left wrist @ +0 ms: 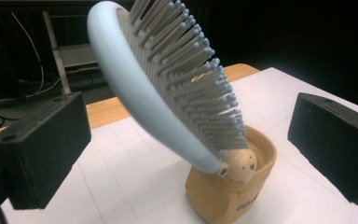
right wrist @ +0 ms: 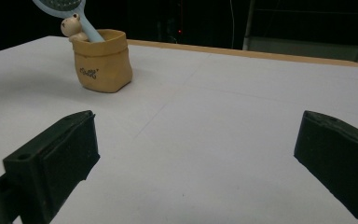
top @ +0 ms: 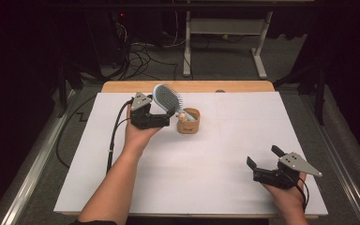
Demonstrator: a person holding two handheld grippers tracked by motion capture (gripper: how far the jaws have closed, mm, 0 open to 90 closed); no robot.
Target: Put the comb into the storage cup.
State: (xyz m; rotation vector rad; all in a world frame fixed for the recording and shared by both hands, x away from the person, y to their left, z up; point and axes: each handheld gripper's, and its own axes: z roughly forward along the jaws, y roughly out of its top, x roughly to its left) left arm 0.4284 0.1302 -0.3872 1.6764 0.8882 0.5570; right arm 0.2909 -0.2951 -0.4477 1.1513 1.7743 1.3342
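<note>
Light: overhead, bright on my white table (top: 192,164), room behind nearly black | Shadows: soft, faint beside the pouch (right wrist: 103,60) | Focus: my near jaws blur in both gripper views, hairbrush (left wrist: 168,88) close-up slightly soft | Glare: none, high view grainy

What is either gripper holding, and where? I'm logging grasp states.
Nothing: the hairbrush stands in the pot between the left gripper's open jaws, untouched; the right gripper is open.

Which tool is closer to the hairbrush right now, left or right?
Left. The left tool is right at the hairbrush, its jaws open on either side of the head, which leans out of the cup. The right tool sits far off, near the table's front right corner.
</note>
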